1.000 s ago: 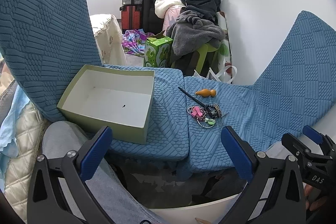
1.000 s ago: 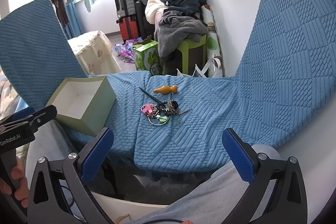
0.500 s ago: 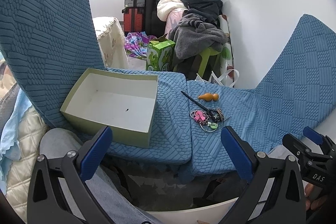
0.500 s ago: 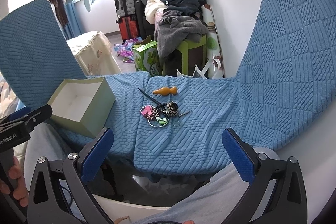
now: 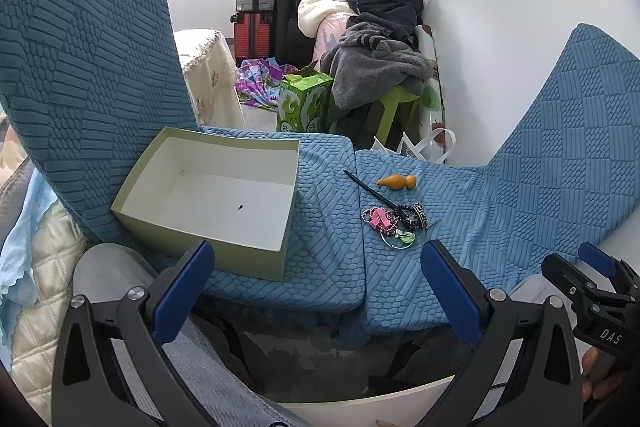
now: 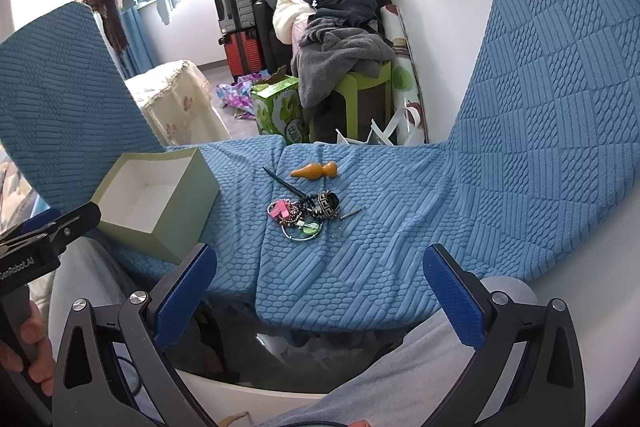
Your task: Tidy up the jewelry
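Observation:
A tangle of jewelry (image 5: 394,221) (image 6: 306,213) lies on the blue textured seat cushions (image 5: 328,195): pink piece, bead strings, a patterned black band, a green ring. An orange gourd-shaped piece (image 5: 397,181) (image 6: 314,171) and a thin black stick (image 5: 366,189) (image 6: 286,185) lie just behind it. An empty pale green box (image 5: 208,223) (image 6: 176,211) with a white inside sits to the left. My left gripper (image 5: 314,285) is open, held back from the cushions' front edge. My right gripper (image 6: 320,287) is open too, nothing between its fingers.
Blue chair backs (image 5: 88,39) (image 6: 560,67) rise at left and right. Behind the seats are a green carton (image 5: 306,103), a green stool with piled clothes (image 5: 384,67), suitcases (image 5: 256,11) and a white wall. The person's grey-clad legs (image 6: 400,383) are below the grippers.
The left wrist view has shifted slightly, so the box and jewelry sit a little higher and farther right. The right view barely changed. Both grippers stay open.

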The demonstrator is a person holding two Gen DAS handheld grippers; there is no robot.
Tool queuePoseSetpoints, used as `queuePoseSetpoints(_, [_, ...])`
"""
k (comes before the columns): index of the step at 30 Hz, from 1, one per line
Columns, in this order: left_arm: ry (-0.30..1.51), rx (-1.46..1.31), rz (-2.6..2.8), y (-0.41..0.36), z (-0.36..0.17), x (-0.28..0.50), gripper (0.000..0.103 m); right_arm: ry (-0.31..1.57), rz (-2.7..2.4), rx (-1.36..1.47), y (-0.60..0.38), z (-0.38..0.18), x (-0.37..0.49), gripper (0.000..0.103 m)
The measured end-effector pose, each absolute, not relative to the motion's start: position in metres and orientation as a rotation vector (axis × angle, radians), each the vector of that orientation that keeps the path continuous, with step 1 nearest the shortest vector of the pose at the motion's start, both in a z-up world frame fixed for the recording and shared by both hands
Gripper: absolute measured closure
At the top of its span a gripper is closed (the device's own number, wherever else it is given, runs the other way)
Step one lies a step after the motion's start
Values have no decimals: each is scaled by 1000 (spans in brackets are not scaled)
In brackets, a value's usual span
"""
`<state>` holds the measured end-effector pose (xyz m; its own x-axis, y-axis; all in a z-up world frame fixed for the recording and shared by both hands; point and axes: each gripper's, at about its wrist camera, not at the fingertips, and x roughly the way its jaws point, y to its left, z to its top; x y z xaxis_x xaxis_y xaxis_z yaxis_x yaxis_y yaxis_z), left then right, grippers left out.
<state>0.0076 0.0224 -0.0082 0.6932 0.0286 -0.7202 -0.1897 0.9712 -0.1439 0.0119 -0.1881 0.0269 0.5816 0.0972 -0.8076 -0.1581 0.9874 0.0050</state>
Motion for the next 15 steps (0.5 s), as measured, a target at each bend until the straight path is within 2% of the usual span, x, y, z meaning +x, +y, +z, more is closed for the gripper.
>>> queuePoseSetpoints(15, [745,-191,107,23,6,31,1,901,155,-50,-192,33,35,0])
